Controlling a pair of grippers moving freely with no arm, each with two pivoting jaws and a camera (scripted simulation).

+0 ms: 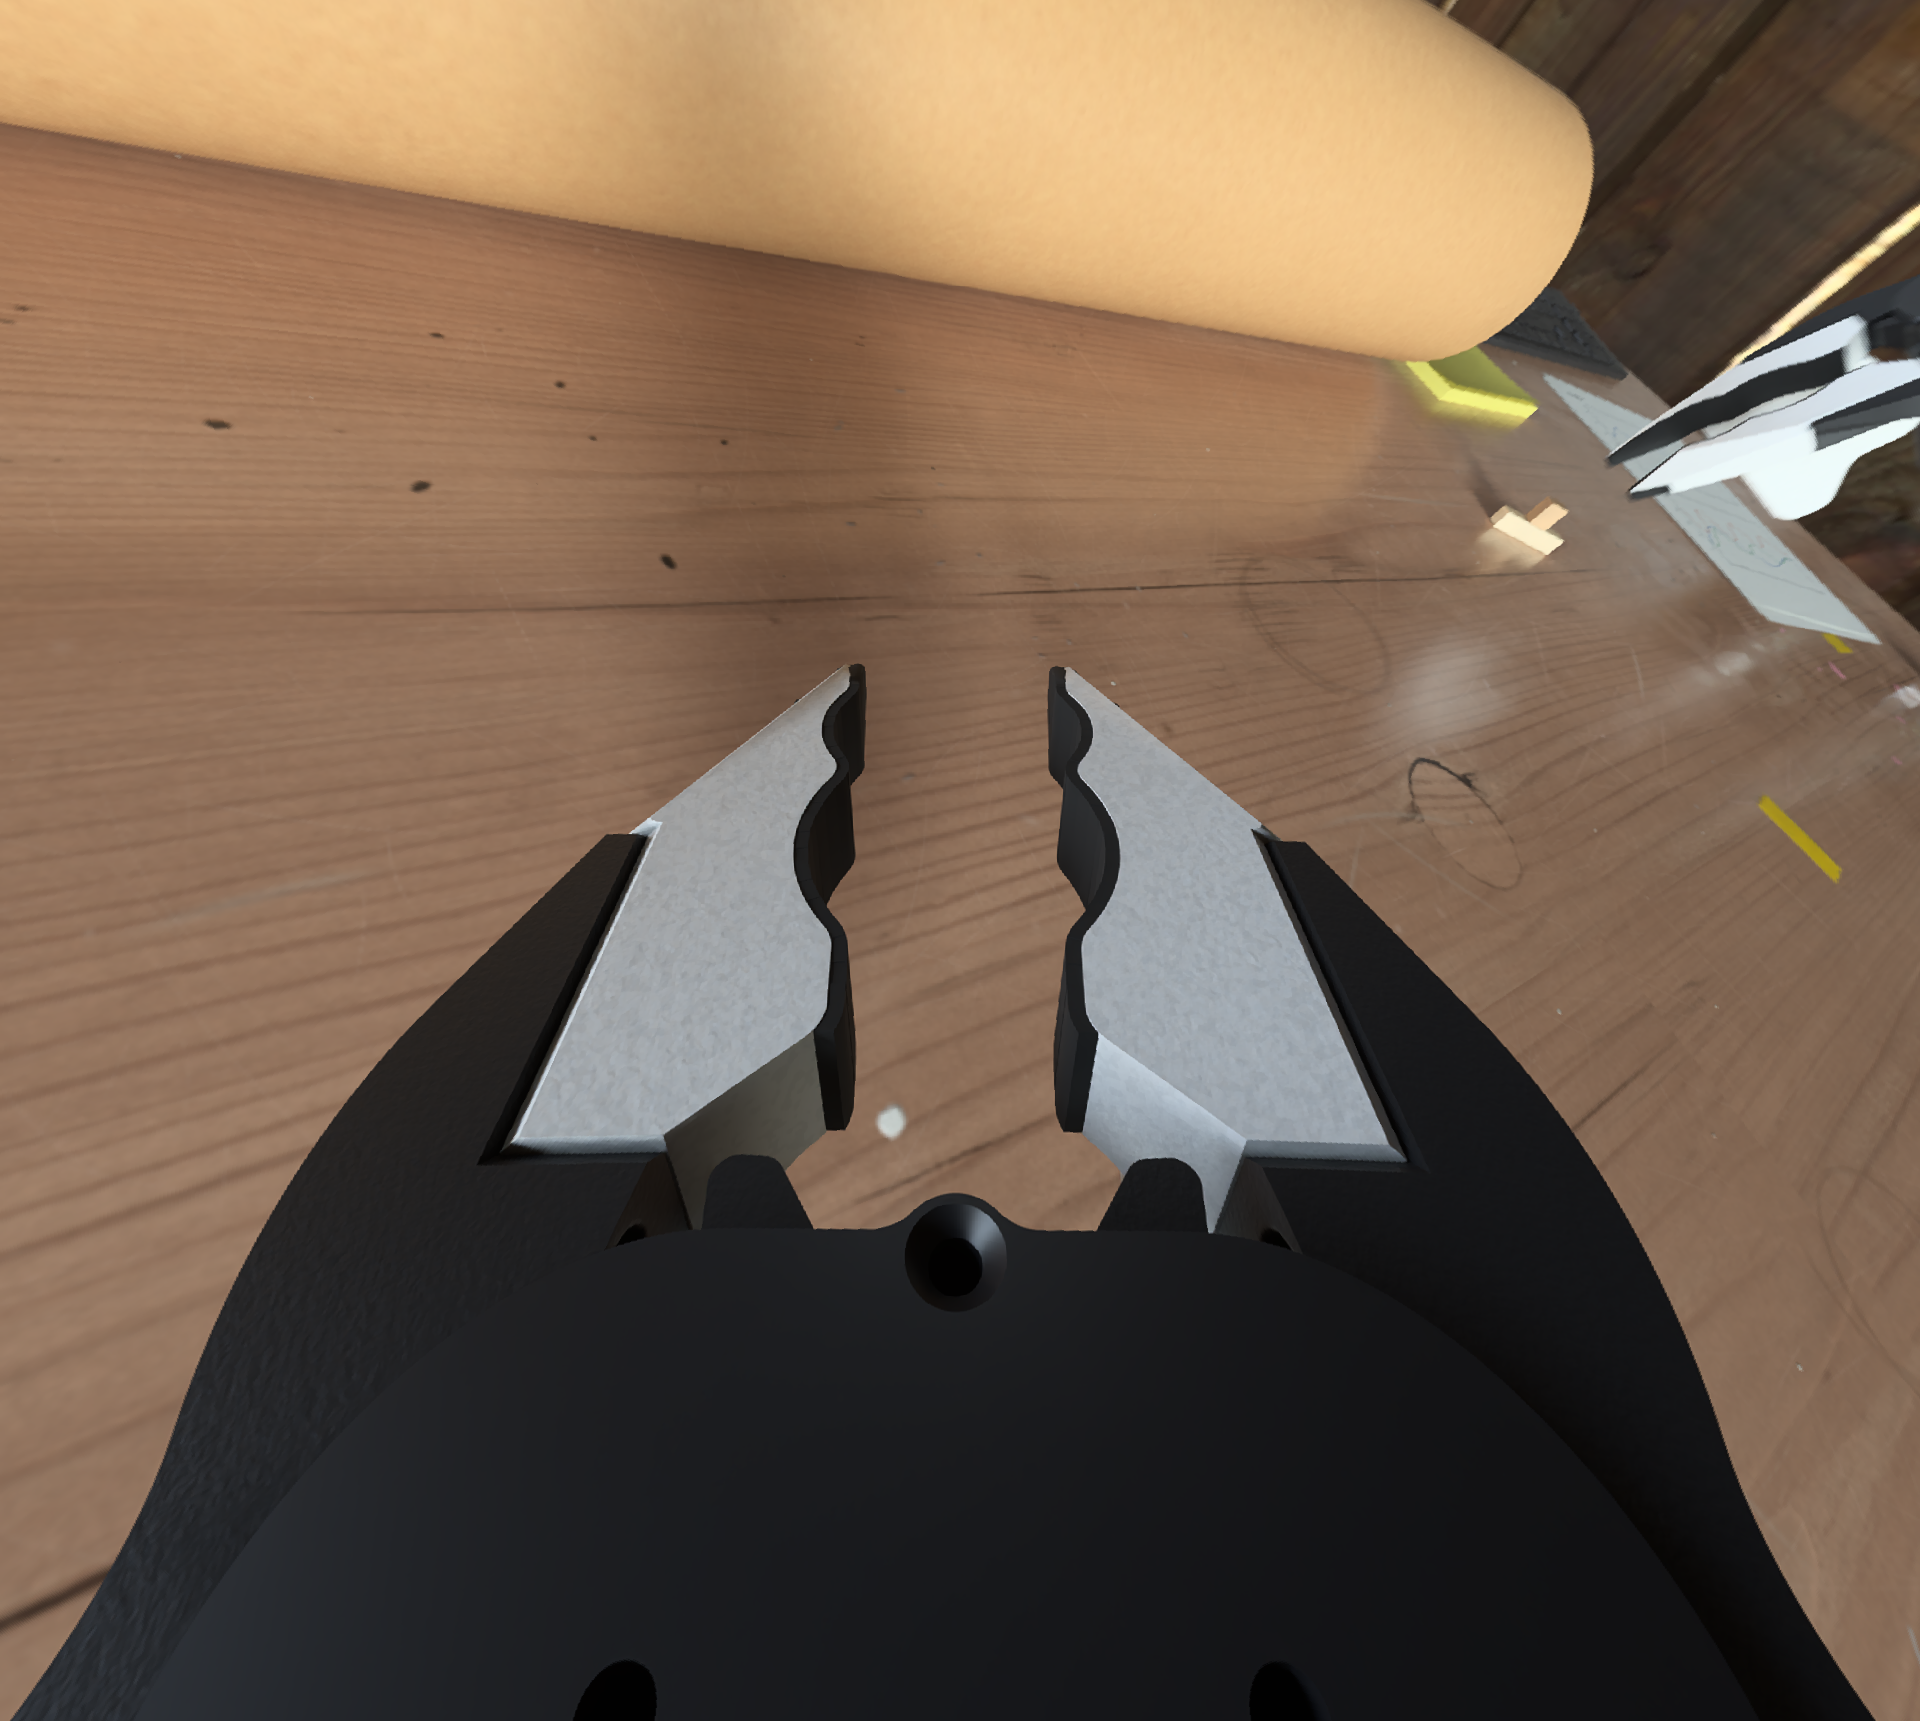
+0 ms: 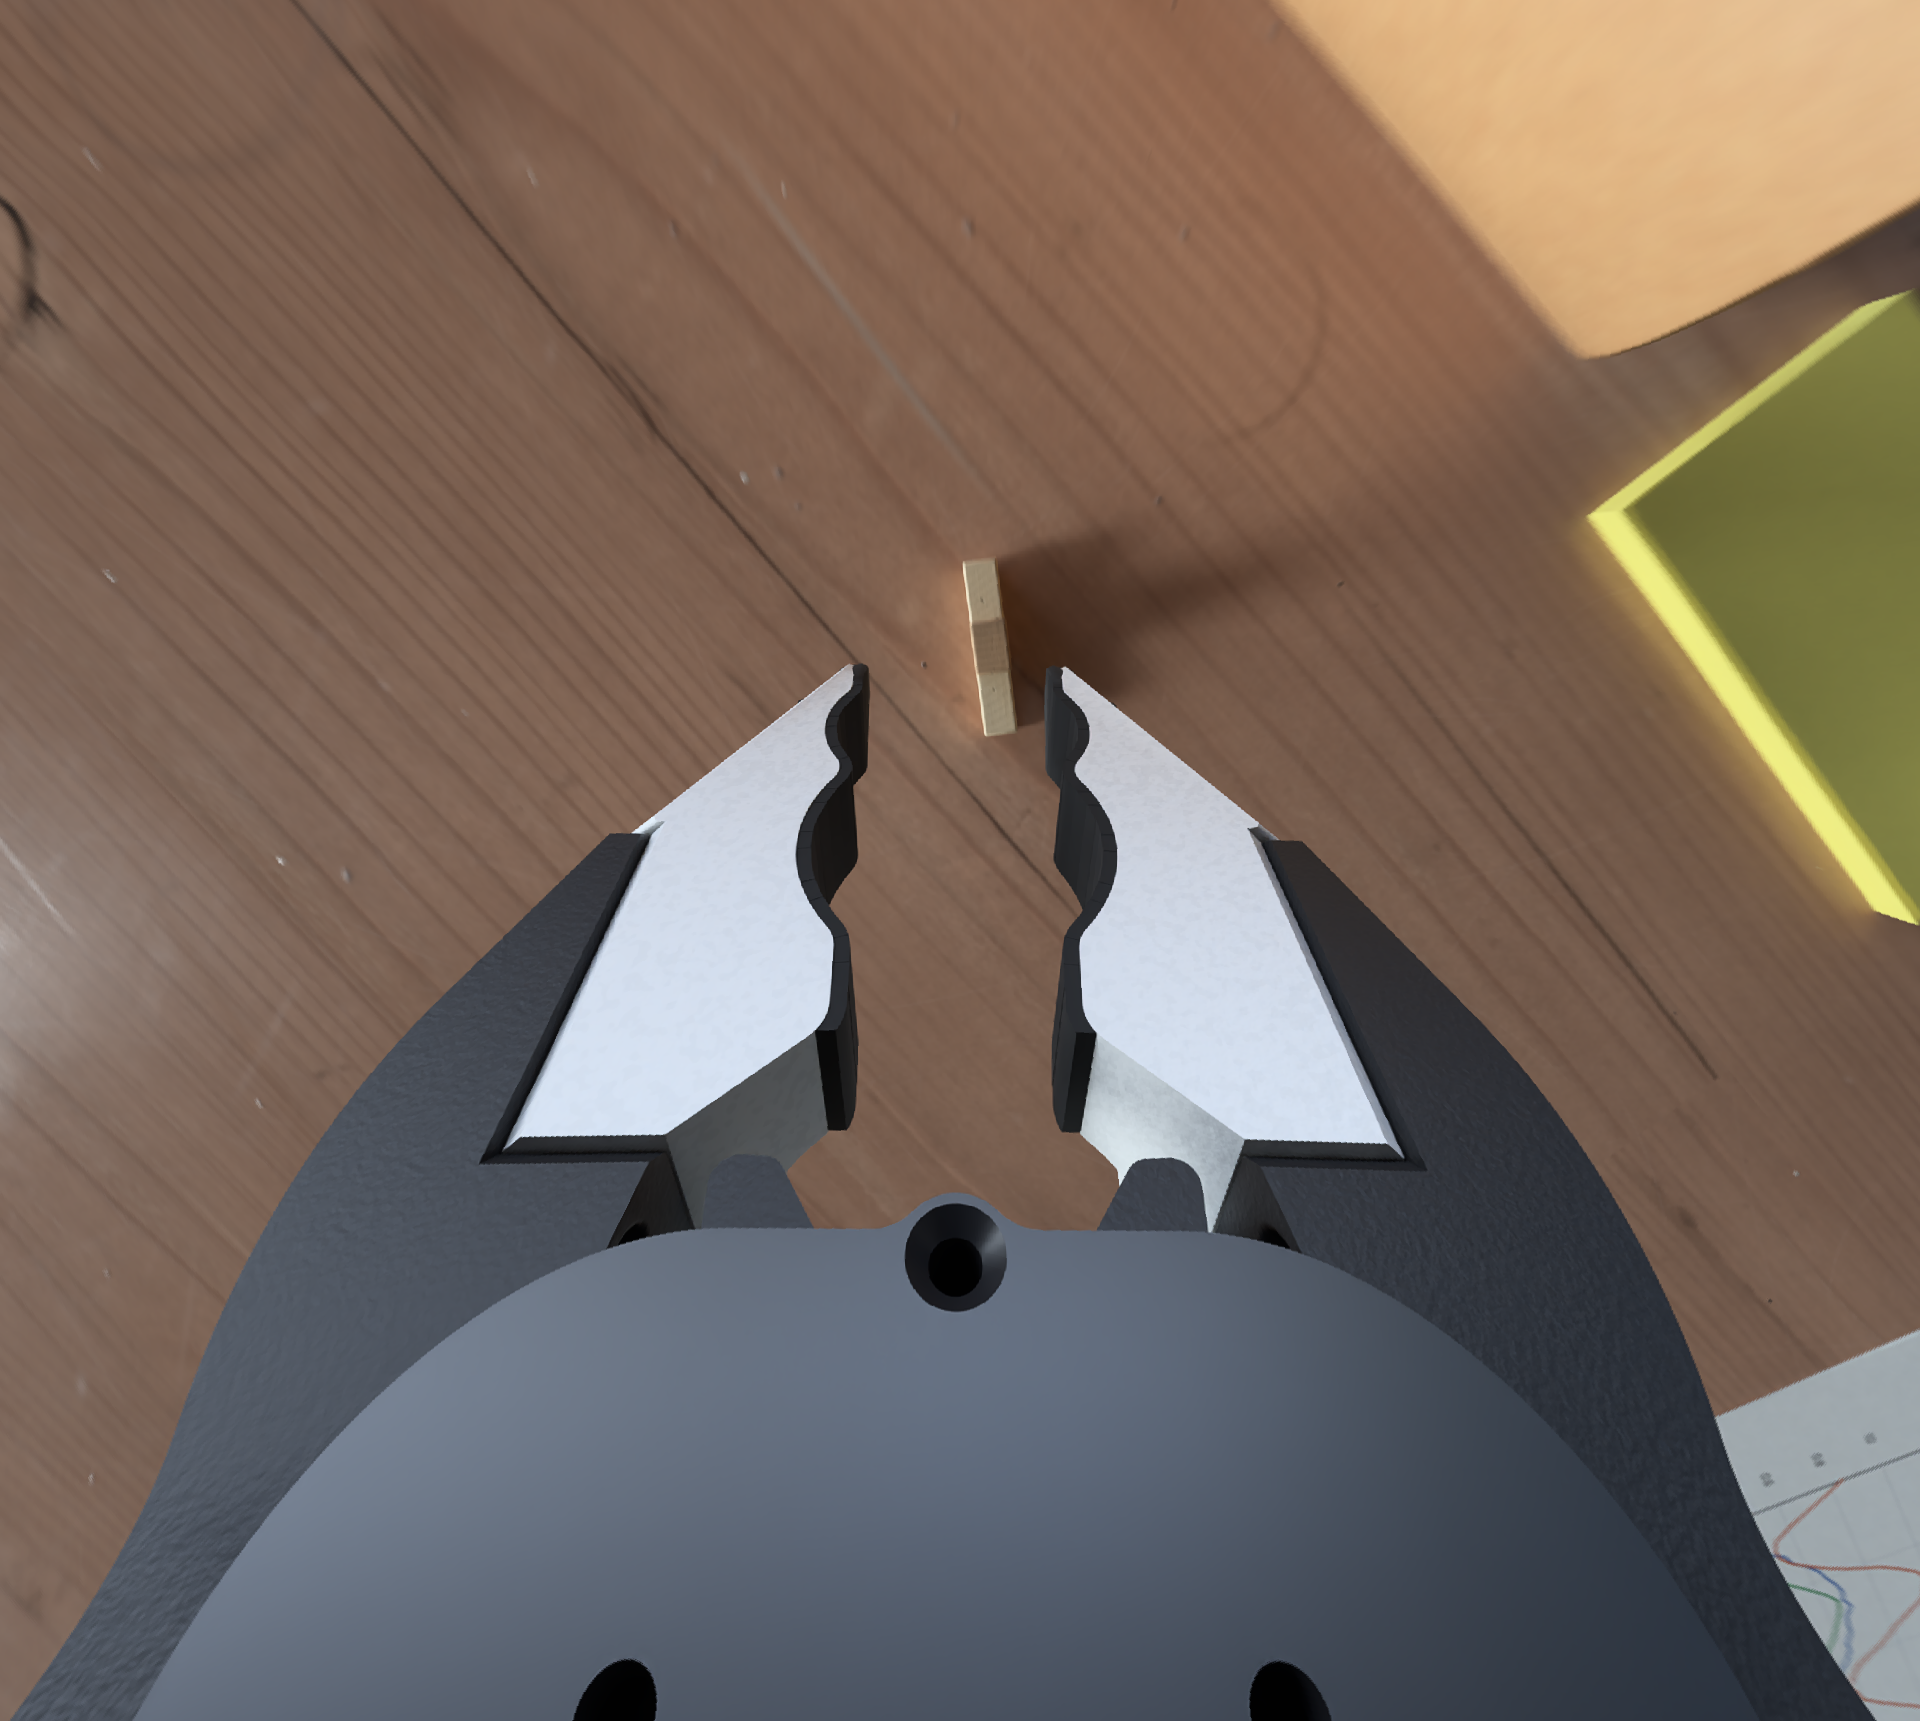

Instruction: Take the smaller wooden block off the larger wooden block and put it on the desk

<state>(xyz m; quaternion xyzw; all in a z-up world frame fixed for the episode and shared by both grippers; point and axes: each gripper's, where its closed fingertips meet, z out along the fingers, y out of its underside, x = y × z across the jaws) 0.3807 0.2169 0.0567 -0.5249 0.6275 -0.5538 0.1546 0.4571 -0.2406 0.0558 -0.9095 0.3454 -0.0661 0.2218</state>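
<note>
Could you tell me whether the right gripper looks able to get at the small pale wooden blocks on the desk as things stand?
Probably yes: the right gripper is open, the pale wooden blocks lie just beyond its fingertips on the brown wooden desk, and nothing lies between.

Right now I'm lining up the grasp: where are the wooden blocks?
Right wrist view: the blocks stand on the desk just beyond the open right gripper, nearer its right finger, left of the yellow pad.

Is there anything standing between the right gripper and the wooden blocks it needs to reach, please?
Nothing visible does. The right gripper hangs open right over the wooden blocks, with only bare desk between its fingers. The yellow box, the tan object and the sheet of paper all lie off to the side.
</note>
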